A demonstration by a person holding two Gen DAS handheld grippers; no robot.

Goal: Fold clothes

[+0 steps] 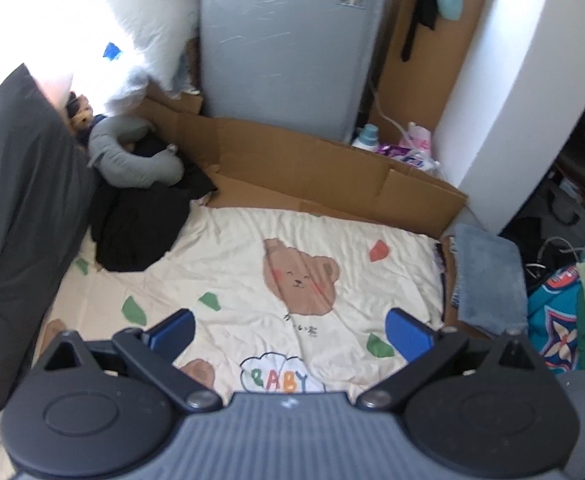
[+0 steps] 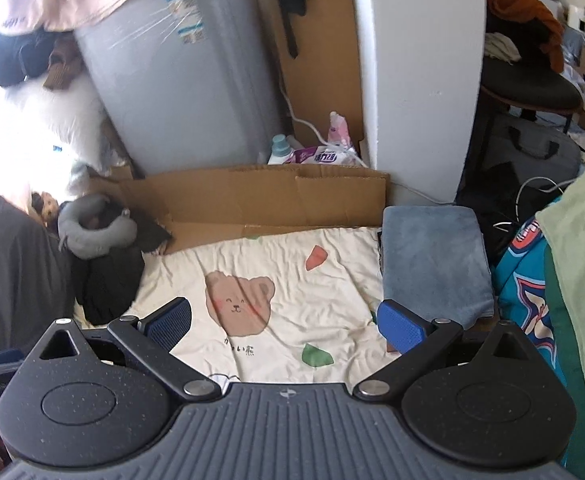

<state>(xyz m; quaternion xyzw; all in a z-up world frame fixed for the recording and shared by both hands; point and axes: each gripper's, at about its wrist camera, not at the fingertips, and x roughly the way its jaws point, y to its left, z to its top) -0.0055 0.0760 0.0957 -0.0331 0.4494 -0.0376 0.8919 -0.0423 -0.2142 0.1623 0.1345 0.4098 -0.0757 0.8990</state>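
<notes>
At the far left corner of the bear-print blanket (image 1: 276, 264) lies a heap of black clothes (image 1: 140, 224), partly under a grey neck pillow (image 1: 132, 156), beside the dark cushion (image 1: 16, 184) along the blanket's left edge. The heap's long axis runs roughly from the near-left toward the far edge; it is crumpled, so which way it points I cannot tell. The left gripper (image 1: 290, 326) hangs over the blanket's near middle, jaws wide and empty; the heap lies ahead and to its left. The right gripper (image 2: 284, 320) is likewise spread wide with nothing in it, and sees the same heap (image 2: 108, 280) further off to its left, so the left hand is likely the nearer one for picking it up. Along the blanket's right edge rests a folded blue-grey towel (image 2: 432, 256), long axis running near to far
</notes>
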